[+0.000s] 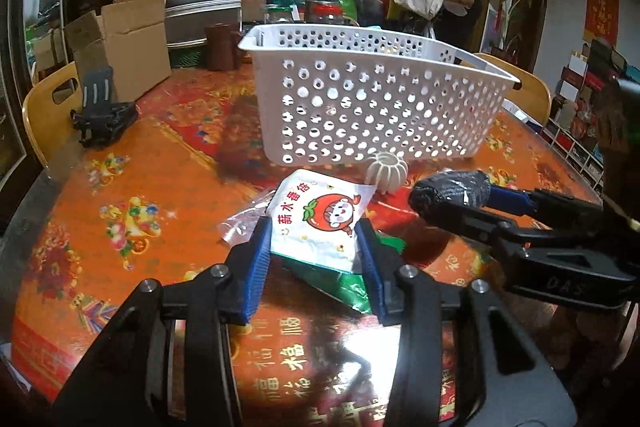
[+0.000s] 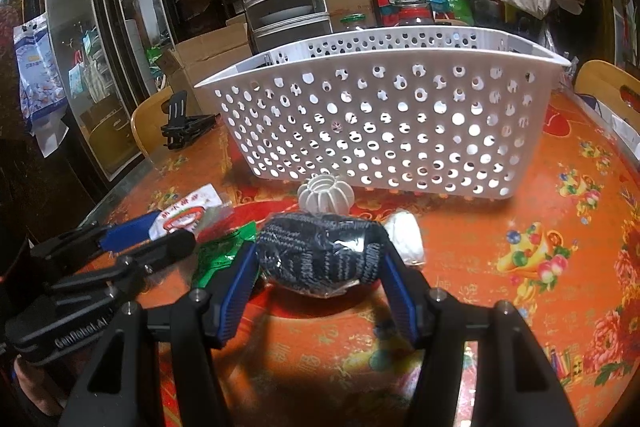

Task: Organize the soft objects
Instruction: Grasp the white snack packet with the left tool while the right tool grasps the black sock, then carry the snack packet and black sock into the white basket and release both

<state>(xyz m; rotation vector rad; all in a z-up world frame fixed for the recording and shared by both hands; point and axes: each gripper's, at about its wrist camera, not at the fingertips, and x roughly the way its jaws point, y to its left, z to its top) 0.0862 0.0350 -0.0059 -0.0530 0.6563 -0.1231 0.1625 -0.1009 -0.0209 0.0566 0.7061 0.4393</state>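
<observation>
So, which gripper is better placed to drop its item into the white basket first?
The right gripper, probably. It holds the dark wrapped bundle directly facing the basket. The left gripper grips the white packet slightly farther back.

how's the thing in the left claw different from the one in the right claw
The white tomato-print packet in the left claw is flat and printed; the dark knit bundle in the right claw is rounded, plastic-wrapped and plain. Both are soft, pinched between blue pads near the white basket.
</observation>
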